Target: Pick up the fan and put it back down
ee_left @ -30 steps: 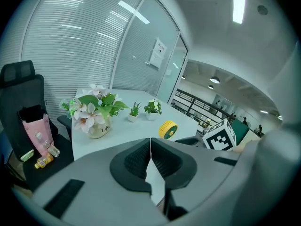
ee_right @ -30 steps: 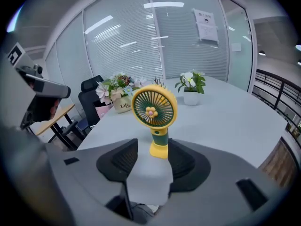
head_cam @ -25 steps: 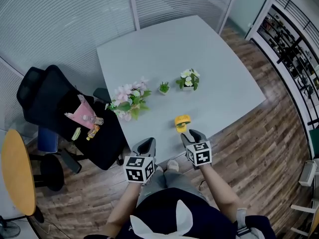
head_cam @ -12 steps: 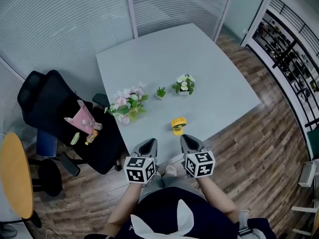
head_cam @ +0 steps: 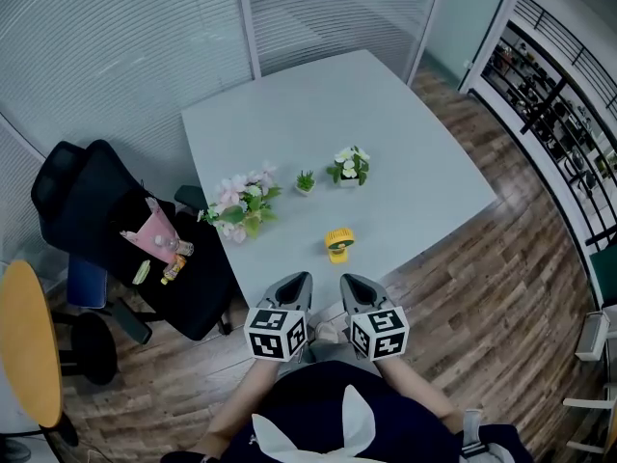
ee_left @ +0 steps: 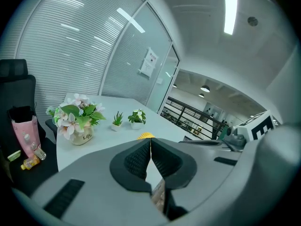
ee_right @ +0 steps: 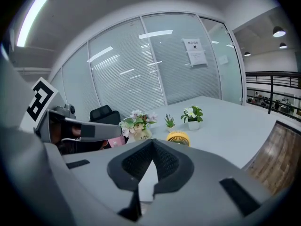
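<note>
Yellow fan [head_cam: 338, 243] stands on grey table [head_cam: 386, 114] near front edge, clear of both tools. Left gripper [head_cam: 295, 282] closed, empty. Right gripper [head_cam: 349, 282] just closed, nothing between jaws. Fan looks light, rigid plastic (grille probably fragile) — grip by base.

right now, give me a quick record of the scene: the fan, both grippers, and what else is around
fan: yellow fan standing on the grey table near its front edge, nothing touching it
left gripper: jaws together, empty, apart from the fan
right gripper: jaws have just closed, together, nothing between them
also on table: pot of pink flowers, small green plant, white-flowered plant
beside table: black chair holding a pink bag
</note>
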`<state>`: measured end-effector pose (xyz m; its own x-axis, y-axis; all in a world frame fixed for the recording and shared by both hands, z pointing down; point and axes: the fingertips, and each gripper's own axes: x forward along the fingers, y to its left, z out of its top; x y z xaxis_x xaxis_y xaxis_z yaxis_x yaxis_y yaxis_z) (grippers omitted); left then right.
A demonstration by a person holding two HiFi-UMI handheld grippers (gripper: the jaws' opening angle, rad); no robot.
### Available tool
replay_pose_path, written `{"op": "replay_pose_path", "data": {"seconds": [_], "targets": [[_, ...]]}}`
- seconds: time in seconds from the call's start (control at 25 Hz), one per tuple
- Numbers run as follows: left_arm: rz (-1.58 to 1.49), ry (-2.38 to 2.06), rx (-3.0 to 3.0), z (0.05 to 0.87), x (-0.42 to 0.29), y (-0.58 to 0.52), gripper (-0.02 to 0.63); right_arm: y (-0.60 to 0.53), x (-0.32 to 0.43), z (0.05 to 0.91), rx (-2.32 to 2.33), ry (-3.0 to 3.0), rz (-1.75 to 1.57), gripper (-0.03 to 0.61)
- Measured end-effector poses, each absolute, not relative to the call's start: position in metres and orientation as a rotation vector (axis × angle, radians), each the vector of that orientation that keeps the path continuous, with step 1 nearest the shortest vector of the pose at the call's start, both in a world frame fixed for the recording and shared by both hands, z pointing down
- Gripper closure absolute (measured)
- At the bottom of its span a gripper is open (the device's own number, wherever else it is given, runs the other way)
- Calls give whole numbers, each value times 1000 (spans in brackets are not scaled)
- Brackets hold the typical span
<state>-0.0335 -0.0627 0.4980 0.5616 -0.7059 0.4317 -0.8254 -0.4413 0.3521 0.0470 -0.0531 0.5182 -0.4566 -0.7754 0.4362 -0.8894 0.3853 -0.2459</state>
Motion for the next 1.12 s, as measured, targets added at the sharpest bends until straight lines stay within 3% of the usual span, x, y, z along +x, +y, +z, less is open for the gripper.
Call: {"op": "replay_pose_path", "data": {"seconds": [1.12], "targets": [[299,-1257,2346,478,-37,-57,591,-46,44,494,1448,-2434,629,577]]}}
